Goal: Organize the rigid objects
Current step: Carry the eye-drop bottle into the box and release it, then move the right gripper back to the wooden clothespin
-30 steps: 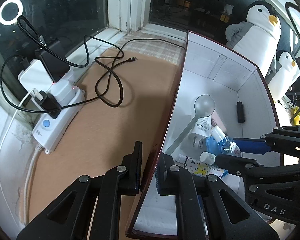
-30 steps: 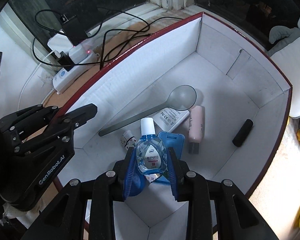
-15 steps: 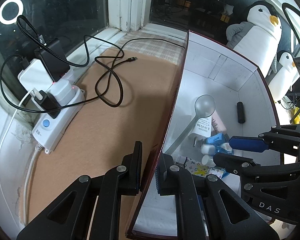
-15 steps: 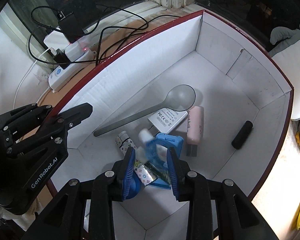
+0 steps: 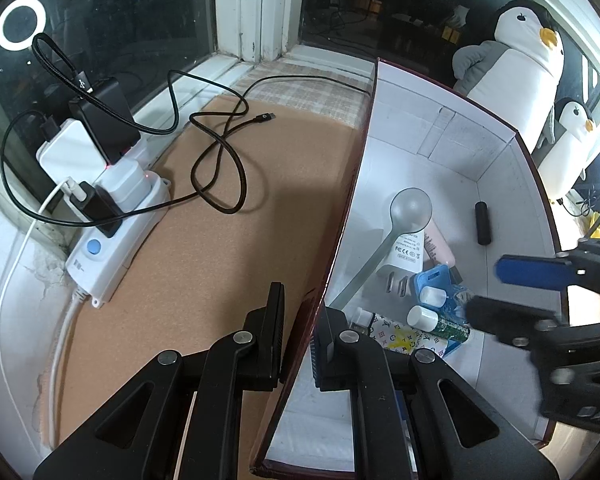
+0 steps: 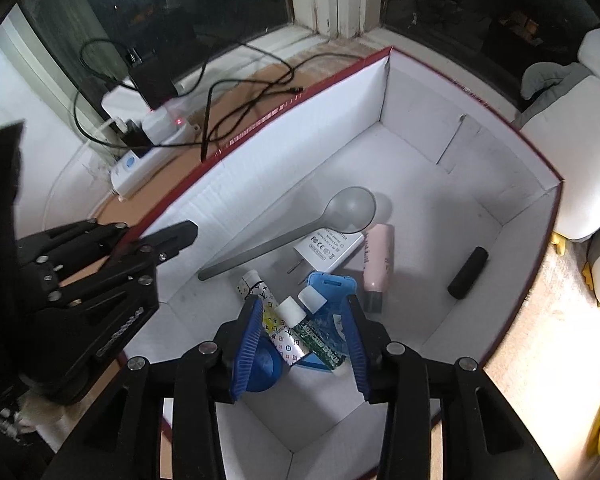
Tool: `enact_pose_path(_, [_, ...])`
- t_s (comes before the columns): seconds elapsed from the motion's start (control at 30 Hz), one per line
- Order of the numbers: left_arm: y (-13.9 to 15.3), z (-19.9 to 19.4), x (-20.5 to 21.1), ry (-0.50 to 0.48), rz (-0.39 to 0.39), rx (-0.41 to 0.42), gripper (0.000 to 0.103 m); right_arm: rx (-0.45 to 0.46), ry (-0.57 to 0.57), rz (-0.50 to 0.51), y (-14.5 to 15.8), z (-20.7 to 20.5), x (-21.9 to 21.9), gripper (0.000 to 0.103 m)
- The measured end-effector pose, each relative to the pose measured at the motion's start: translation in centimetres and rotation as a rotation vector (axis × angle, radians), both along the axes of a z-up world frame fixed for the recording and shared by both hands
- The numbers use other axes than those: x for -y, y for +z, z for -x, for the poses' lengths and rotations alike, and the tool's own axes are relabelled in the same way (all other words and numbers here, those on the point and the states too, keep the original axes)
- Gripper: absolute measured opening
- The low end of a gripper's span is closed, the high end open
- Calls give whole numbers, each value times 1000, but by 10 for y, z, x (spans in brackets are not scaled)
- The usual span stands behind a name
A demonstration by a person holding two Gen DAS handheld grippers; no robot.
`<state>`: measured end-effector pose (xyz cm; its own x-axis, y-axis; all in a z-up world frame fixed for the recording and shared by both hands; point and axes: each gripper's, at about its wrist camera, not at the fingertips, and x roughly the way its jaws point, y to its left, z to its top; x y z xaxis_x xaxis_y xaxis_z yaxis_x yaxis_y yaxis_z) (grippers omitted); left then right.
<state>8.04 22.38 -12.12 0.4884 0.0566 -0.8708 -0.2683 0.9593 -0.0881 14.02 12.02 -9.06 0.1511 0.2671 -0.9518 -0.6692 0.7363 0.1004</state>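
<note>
A white box with a red rim (image 6: 388, 92) (image 5: 412, 128) holds a grey spoon (image 6: 340, 210) (image 5: 410, 208), a white charger (image 6: 328, 250), a pink tube (image 6: 376, 264), a black cylinder (image 6: 468, 266) (image 5: 483, 222), a patterned tube (image 6: 276, 326), a blue case (image 6: 332, 284) and a clear blue bottle with a white cap (image 6: 324, 322) (image 5: 446, 300). My right gripper (image 6: 302, 318) is open and empty above the bottle, which lies on the pile. My left gripper (image 5: 300, 310) is shut on the box's left wall (image 5: 340, 240).
A white power strip (image 5: 112, 224) with plugs and black cables (image 5: 220, 160) lies on the brown mat (image 5: 220, 260) left of the box. Plush penguins (image 5: 520, 56) stand behind the box. A window runs along the back.
My right gripper opened and let go of the blue bottle, which dropped onto the pile in the box. The gripper has drawn back a little. The left gripper has not moved.
</note>
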Motion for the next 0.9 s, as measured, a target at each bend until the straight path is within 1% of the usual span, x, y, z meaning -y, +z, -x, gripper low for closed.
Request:
enact_pose_path(0.1, [0,1,0,-1,-4,-3,10,18,-11,-33,15,4,14,38])
enact_pose_path(0.23, [1,3,1,-2,-9,-5,10,38,-53,-84,36,10,46,42])
enact_pose_path(0.37, [3,4,1,-3,-11,-9,10,54,-139,-116,52,14,96,42])
enact_pose_path(0.47, [4,6,2,-3,-16,-13,11,65,-214,-114,57,19,137,42])
enact_pose_path(0.53, [5,6,2,-2,-17,-15,11,65,-260,-102,55,21,163,42])
enact_pose_path(0.63, [5,7,3,-1,-24,-18,11,44,-338,-77,45,28,205,42])
enact_pose_path(0.77, [6,8,3,1,-28,-22,11,12,-426,-21,21,41,254,42])
enact_pose_path(0.9, [7,9,3,2,-32,-27,12,-22,-505,10,-1,53,295,42])
